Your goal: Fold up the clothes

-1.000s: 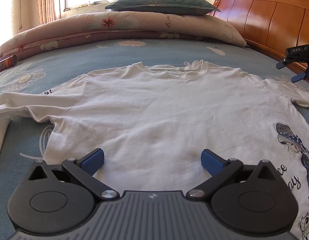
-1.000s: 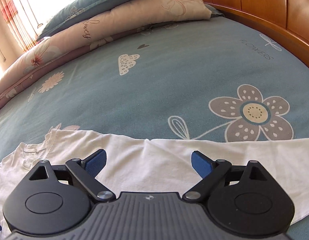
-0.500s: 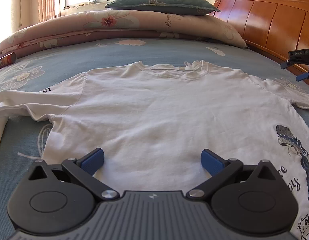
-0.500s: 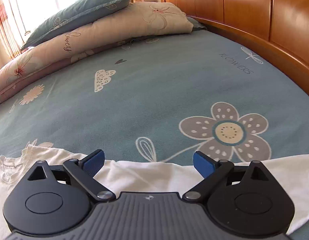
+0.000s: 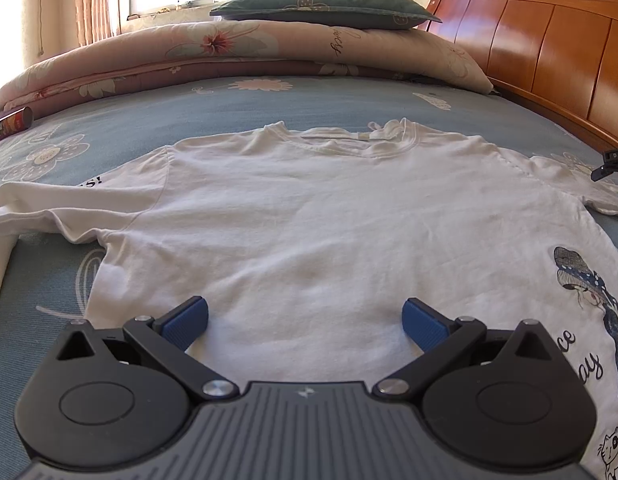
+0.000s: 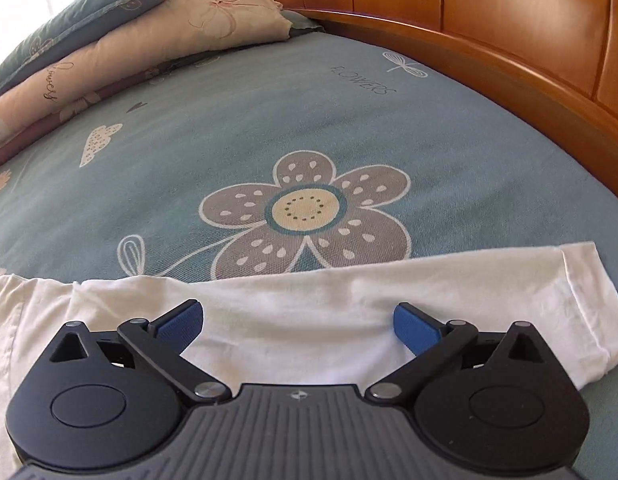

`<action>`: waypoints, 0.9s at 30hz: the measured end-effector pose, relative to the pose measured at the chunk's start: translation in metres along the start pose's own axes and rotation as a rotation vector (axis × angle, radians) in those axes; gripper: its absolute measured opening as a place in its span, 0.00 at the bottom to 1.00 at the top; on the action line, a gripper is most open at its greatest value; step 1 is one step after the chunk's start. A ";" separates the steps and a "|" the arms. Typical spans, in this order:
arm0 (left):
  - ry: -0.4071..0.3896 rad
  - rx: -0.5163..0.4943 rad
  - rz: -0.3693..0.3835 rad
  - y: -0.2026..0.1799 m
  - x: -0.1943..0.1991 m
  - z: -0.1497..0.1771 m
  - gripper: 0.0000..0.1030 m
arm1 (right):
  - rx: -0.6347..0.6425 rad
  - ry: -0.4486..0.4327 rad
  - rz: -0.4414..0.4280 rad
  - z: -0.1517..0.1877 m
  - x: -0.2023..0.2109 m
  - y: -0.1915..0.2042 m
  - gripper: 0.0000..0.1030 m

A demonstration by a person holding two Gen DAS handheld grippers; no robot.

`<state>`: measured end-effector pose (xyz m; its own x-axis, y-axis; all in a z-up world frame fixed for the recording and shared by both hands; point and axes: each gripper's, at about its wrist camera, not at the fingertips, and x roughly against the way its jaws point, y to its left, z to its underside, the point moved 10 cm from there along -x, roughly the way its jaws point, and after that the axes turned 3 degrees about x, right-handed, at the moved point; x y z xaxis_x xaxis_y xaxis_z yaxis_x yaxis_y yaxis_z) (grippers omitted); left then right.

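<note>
Right wrist view: right gripper (image 6: 297, 322) opening over the T-shirt (image 6: 293, 304) sleeve; left gripper (image 5: 305, 320) fingers spread, holding nothing.

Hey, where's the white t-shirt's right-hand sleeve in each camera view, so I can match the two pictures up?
Left wrist view: the sleeve lies at the far right edge, beyond the shirt's cartoon print.
Right wrist view: the sleeve runs across the lower middle to the right, just ahead of the right gripper, whose jaws are opening with nothing held.
Shared landmark: the wooden headboard, on the right in both.
</note>
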<state>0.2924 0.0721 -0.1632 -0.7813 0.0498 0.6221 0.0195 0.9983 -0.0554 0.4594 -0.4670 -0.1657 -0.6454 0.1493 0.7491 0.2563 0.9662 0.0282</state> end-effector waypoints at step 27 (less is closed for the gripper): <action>0.000 -0.002 -0.002 0.000 -0.001 0.000 0.99 | -0.090 -0.036 -0.019 0.029 0.076 -0.027 0.98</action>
<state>0.2927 0.0718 -0.1636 -0.7817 0.0474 0.6219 0.0188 0.9984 -0.0524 0.3823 -0.4759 -0.1284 -0.6756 0.1398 0.7239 0.3065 0.9463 0.1033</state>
